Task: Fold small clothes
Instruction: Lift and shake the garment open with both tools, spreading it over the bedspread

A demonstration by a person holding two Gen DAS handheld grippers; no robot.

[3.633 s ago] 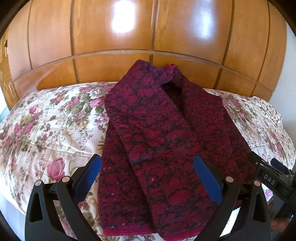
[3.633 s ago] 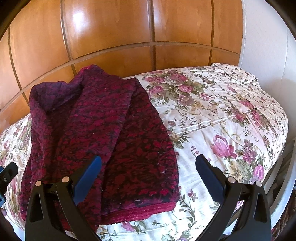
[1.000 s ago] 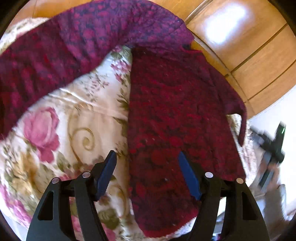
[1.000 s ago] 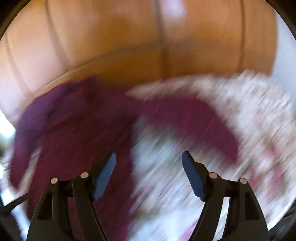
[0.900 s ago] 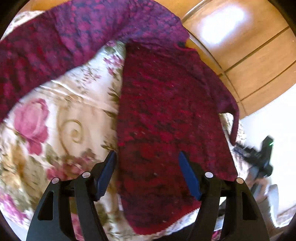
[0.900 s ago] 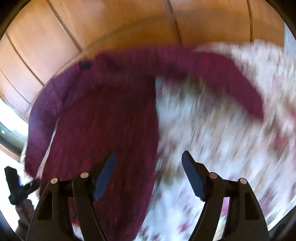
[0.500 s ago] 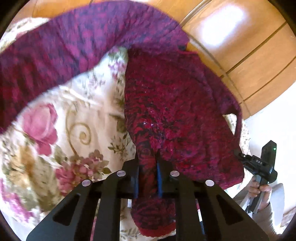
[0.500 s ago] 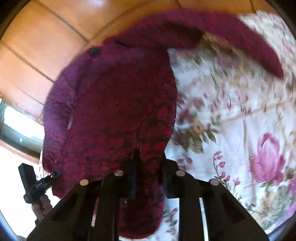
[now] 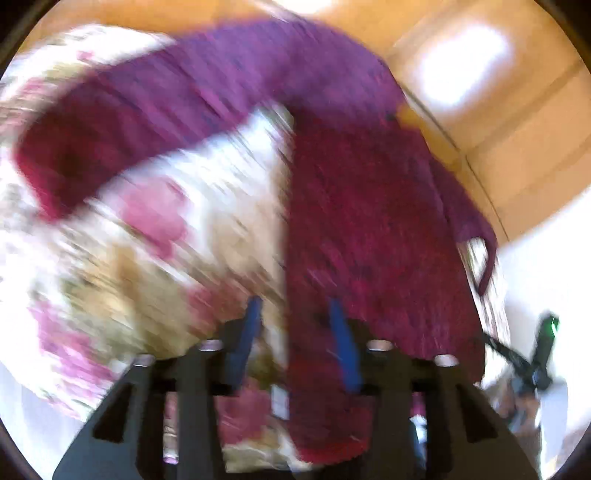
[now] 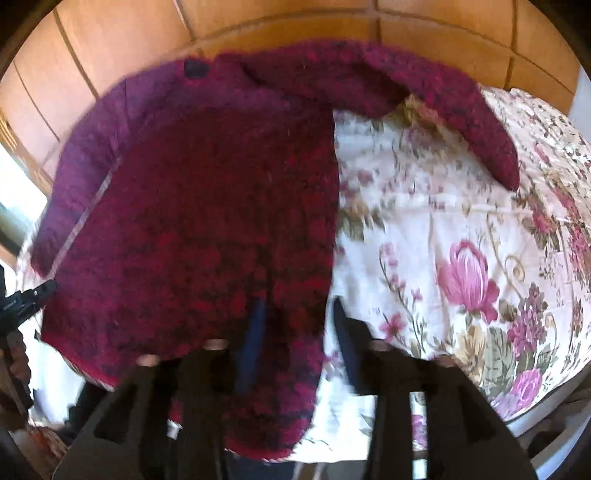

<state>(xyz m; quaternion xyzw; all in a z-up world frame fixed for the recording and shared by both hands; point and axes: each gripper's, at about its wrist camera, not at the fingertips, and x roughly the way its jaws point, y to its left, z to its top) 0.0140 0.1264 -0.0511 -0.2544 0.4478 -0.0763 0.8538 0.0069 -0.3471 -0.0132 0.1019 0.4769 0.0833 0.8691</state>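
I am in a home bedroom. In front of me lies a bed with a flowered quilt, backed by a glossy wooden panelled headboard along its far edge, beside a white wall.

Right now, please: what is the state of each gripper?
Left gripper: open, astride the sweater's edge, gripping nothing.
Right gripper: open, astride the sweater's other edge, gripping nothing.

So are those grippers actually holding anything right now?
Apparently nothing. Both the left gripper and the right gripper have jaws apart, with the sweater hem lying loose between them on the bedspread.
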